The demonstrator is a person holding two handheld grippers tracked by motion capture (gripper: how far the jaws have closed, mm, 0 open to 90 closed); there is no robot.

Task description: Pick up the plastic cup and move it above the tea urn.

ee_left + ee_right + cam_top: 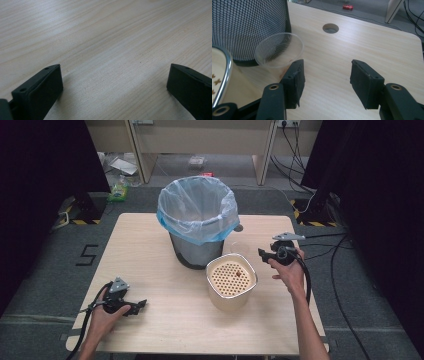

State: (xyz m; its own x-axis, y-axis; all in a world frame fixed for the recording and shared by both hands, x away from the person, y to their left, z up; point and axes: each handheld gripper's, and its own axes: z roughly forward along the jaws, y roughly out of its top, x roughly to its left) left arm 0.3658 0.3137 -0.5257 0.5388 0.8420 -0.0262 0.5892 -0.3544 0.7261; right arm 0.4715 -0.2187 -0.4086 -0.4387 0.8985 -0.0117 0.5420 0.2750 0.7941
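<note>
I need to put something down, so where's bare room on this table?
Free: the left half of the table, between the bin and the left gripper, and the front edge below the cream container. Crowded: the middle right, where bin, container and clear cup cluster beside the right gripper.

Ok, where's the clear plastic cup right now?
In the right gripper view, the clear plastic cup stands on the table, against the mesh bin, just beyond the right gripper.

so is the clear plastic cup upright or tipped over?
Upright. In the right gripper view the cup stands on the table with its rim facing up, beside the mesh bin. It looks empty.
</note>
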